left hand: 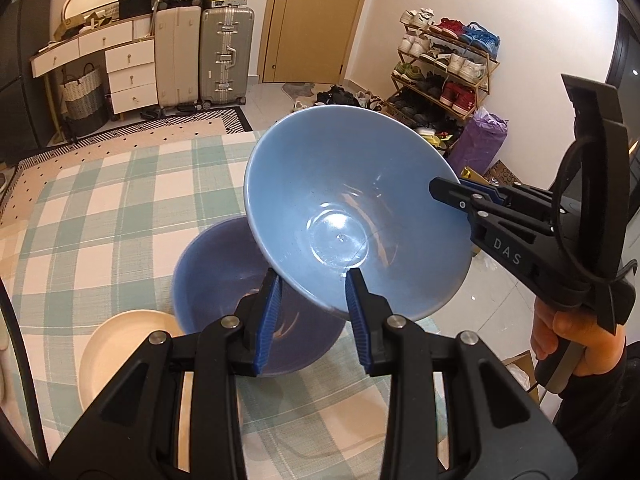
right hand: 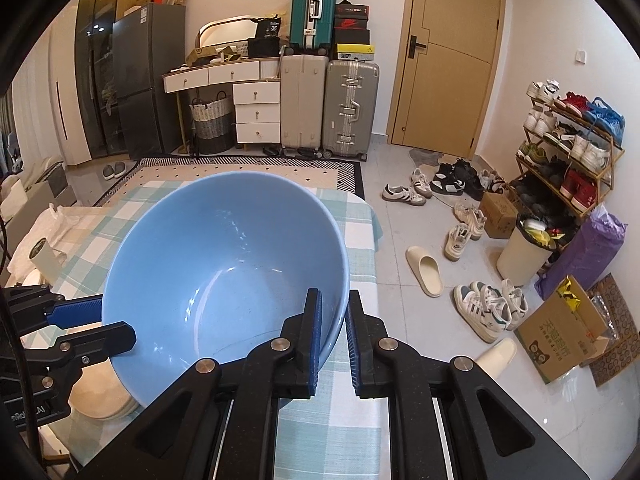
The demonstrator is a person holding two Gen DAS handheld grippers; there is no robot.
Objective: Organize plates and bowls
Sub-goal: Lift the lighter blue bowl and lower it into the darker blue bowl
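Suitcases [right hand: 328, 108] by door [right hand: 448, 56] — shoe rack [right hand: 572, 148], perhaps bin [right hand: 524, 252].

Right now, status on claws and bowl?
Both claws, left and right, shut on light blue bowl, lifted, tilted. Darker bowl and cream plate below. Nothing blocking.

The light blue bowl [left hand: 352, 208] looks glazed ceramic, smooth and glossy with bright highlights. The tabletop [left hand: 112, 216] wears woven checked cloth, matt and slightly coarse. The left tongs [left hand: 314, 320] are matt black plastic with ribbed blue pads [left hand: 268, 320].
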